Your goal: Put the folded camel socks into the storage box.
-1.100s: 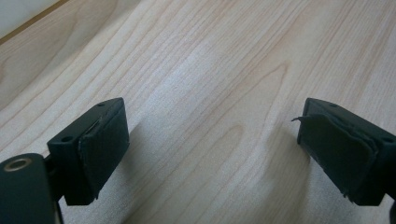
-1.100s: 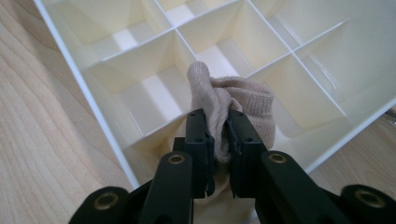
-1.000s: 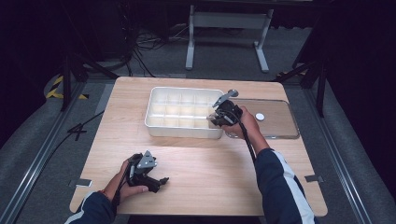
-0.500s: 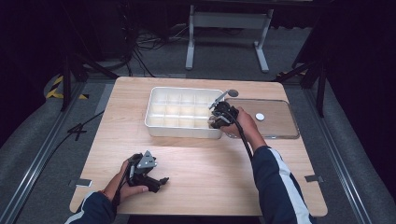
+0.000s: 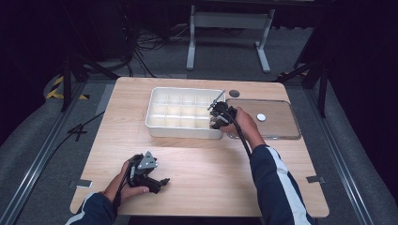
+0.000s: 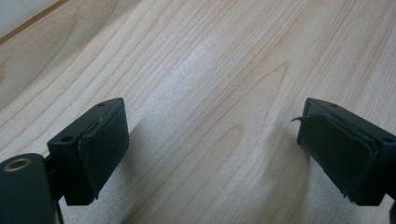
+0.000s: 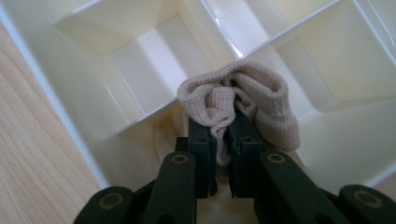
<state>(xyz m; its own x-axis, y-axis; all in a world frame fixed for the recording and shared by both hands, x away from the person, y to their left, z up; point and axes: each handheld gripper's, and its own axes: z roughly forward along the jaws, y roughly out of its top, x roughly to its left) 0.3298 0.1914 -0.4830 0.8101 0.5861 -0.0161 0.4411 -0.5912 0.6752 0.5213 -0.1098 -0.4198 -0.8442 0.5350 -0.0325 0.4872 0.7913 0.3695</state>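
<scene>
A white compartment tray (image 5: 155,123) stands at the middle of the wooden table's far half. My right gripper (image 5: 216,121) hovers over the tray's near right corner, shut on a beige knitted sock (image 7: 243,100). In the right gripper view the sock bunches above the jaws, over a divider (image 7: 140,119) between compartments. My left gripper (image 5: 162,182) rests near the table's front left edge, open, with bare wood (image 6: 210,116) between its pads.
A clear flat lid (image 5: 281,126) lies to the right of the tray with a small white disc (image 5: 261,117) on it. A dark round spot (image 5: 234,93) sits at the table's far edge. Cables and a stand's legs lie on the floor beyond.
My right gripper has shifted slightly left and down over the tray's near right corner with the sock. The left gripper has not moved.
</scene>
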